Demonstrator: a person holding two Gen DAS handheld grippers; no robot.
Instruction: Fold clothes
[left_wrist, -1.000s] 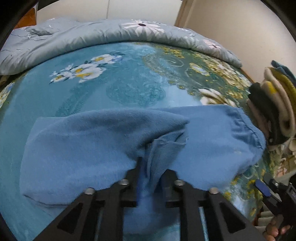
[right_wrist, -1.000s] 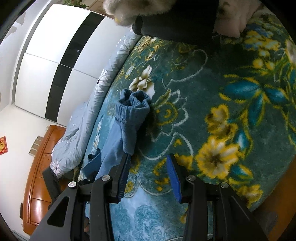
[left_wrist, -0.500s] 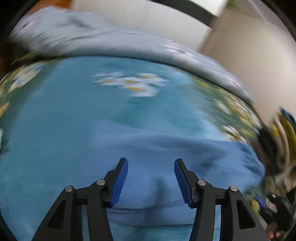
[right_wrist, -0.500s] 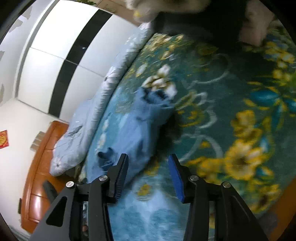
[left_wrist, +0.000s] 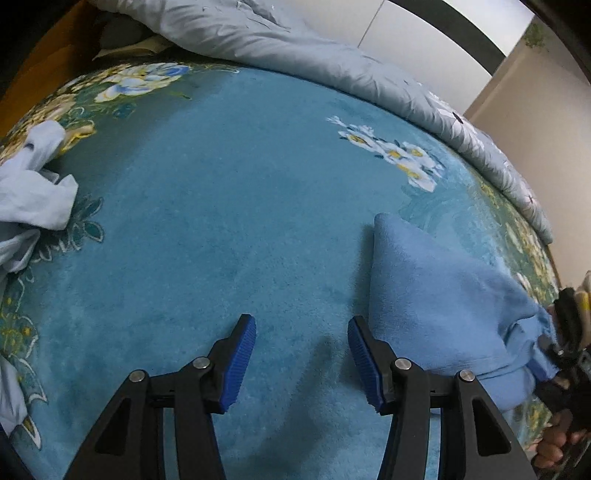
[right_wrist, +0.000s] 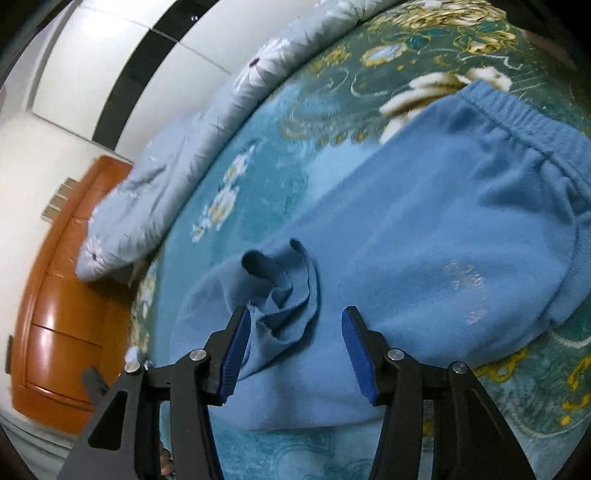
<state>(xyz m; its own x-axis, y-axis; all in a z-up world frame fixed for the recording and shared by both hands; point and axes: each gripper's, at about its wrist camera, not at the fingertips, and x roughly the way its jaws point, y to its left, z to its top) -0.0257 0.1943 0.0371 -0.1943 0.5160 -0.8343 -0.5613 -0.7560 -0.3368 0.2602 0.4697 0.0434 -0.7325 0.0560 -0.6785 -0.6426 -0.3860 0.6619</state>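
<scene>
Folded blue fleece trousers (right_wrist: 424, 236) lie on the teal floral bedspread (right_wrist: 266, 177), waistband at the upper right, a crumpled cuff end (right_wrist: 284, 284) just ahead of my fingers. My right gripper (right_wrist: 295, 347) is open and hovers over that cuff, holding nothing. In the left wrist view the trousers (left_wrist: 436, 302) lie at the right. My left gripper (left_wrist: 301, 356) is open and empty over bare bedspread (left_wrist: 221, 203), its right finger beside the trousers' folded corner. The right gripper and hand show at the right edge (left_wrist: 565, 369).
A pale blue crumpled garment (left_wrist: 29, 199) lies at the left edge of the bed. A grey floral duvet (left_wrist: 295, 48) is bunched along the far side. A wooden headboard (right_wrist: 62, 295) and white wardrobe (right_wrist: 103, 62) stand beyond.
My left gripper let go of the trousers' cuff, opened and swung left onto bare bedspread. My right gripper moved in over the trousers, staying open.
</scene>
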